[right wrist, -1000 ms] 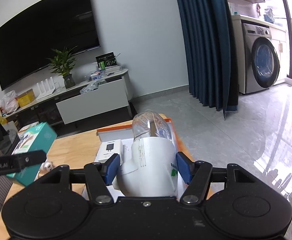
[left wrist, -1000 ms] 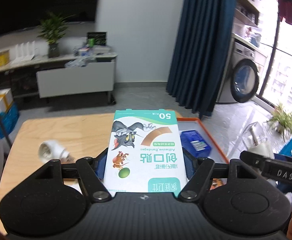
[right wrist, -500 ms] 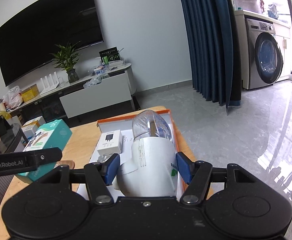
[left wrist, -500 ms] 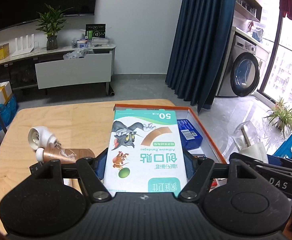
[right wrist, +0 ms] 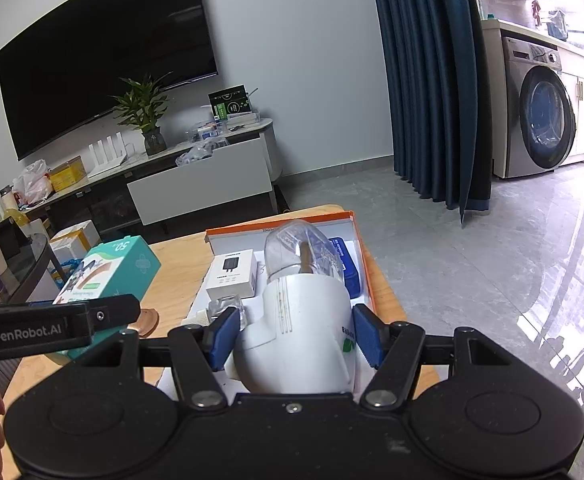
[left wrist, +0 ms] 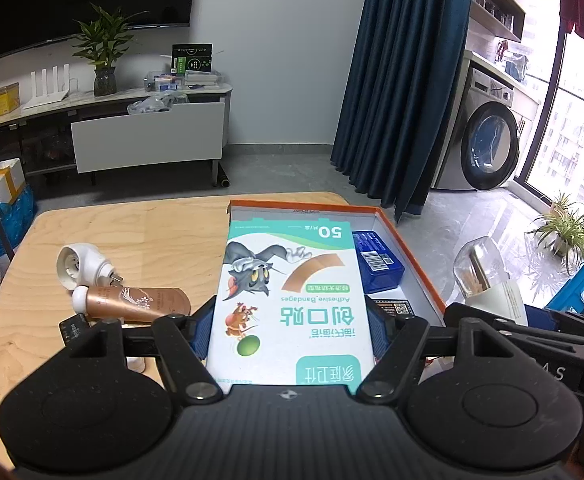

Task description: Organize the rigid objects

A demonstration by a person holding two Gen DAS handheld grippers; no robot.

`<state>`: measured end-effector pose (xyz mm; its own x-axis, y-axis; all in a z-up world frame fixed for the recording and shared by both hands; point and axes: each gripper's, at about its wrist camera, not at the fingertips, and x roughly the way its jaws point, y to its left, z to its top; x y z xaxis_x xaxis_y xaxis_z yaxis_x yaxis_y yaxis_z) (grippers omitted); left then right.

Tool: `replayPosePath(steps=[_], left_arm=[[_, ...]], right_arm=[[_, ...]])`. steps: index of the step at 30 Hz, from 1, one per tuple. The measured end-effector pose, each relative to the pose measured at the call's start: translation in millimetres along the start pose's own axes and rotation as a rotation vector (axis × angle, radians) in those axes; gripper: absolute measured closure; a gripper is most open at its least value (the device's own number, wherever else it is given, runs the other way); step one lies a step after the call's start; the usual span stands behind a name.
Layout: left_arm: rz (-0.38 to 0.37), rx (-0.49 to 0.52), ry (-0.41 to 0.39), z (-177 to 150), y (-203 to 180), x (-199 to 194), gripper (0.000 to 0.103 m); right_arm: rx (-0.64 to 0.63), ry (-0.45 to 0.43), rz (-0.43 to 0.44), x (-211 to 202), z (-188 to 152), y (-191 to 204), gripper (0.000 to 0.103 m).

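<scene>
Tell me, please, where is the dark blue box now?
The dark blue box lies inside the orange-rimmed tray, near its far right corner. In the left wrist view it is just right of the bandage box.

Both wrist views looked forward and downward, close over the tabletop (left wrist: 132,232), toward the TV wall at 12 o'clock. Both shared the orange-rimmed tray (left wrist: 416,256) (right wrist: 276,227); right view caught the left tongs (right wrist: 52,332) at 9 o'clock.
</scene>
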<state>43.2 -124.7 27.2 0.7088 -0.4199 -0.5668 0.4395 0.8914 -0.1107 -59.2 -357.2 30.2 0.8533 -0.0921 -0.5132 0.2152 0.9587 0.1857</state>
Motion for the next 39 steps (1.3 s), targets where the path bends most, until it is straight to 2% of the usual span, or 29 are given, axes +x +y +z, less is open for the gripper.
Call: replayPosePath(steps=[39], left_arm=[[-0.013, -0.004, 0.006, -2.8, -5.5, -4.6, 0.031]], right_arm=[[-0.022, 0.016, 0.010, -2.1, 1.0, 7.6, 0.028]])
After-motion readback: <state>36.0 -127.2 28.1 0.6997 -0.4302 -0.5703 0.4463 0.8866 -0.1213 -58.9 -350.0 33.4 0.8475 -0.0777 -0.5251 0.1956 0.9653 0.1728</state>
